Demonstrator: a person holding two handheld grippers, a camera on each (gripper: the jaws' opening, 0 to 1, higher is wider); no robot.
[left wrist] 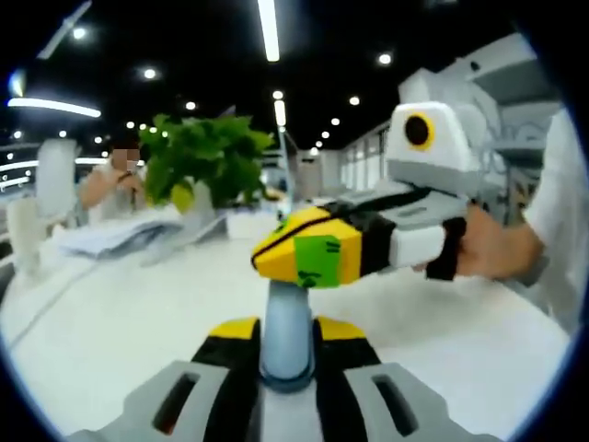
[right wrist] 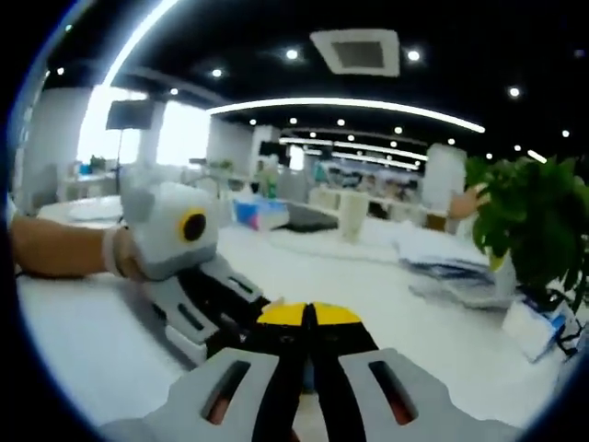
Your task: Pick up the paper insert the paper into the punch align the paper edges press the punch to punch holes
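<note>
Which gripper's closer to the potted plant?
Right, probably. Potted plant looms large just right of the right gripper; from the left gripper it sits smaller, farther ahead-left.

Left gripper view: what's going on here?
A person holds both grippers low over a white table. The right gripper, jaws together, sits just above the tips of the left gripper, whose jaws flank a grey-blue cylinder that can't be identified. A stack of papers lies far back beside a potted plant.

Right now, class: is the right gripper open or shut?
Shut. In the right gripper view, the right gripper has its yellow-tipped jaws pressed together with no gap.
</note>
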